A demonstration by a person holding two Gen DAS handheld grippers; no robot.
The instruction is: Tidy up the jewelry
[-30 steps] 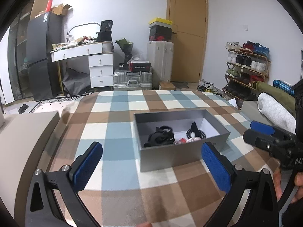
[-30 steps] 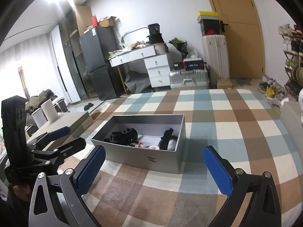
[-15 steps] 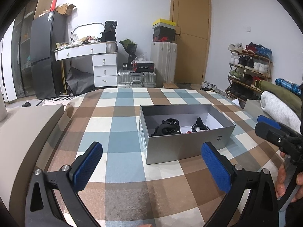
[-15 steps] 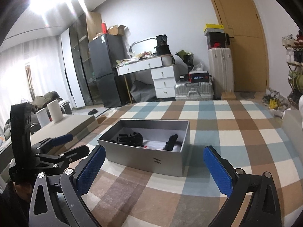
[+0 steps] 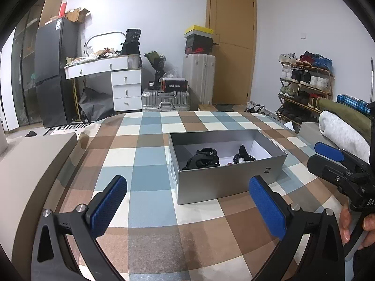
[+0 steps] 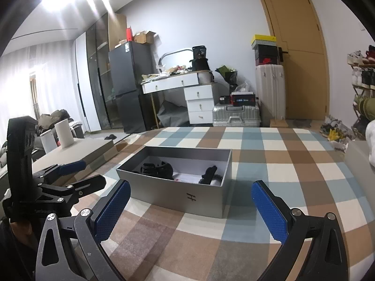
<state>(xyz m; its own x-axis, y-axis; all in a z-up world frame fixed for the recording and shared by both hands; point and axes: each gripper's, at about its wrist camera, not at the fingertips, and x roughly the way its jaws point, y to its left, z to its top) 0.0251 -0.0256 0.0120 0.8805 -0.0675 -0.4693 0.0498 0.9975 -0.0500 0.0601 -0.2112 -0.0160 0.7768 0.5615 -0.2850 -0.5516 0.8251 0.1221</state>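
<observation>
Box wall (image 5: pixel 225 185) hides part of the tangled jewelry (image 5: pixel 202 160).

**Room Behind the Checked Cloth**

Beyond the checked cloth (image 5: pixel 152 154): white desk (image 5: pixel 103 66) with drawers, cluttered on top. Left of the desk, a dark fridge (image 5: pixel 55 70). Right of the desk, a silver suitcase (image 5: pixel 165 99) lying flat, then a white suitcase (image 5: pixel 199 77) upright, shoeboxes stacked above. Further right, wooden door (image 5: pixel 230 49), shoe rack (image 5: pixel 304 79).

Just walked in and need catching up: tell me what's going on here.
A person holds two handheld grippers over a checkered cloth. The left gripper and right gripper are both open and empty, short of the open grey box. Black hair accessories lie inside it; nothing is being touched.
</observation>
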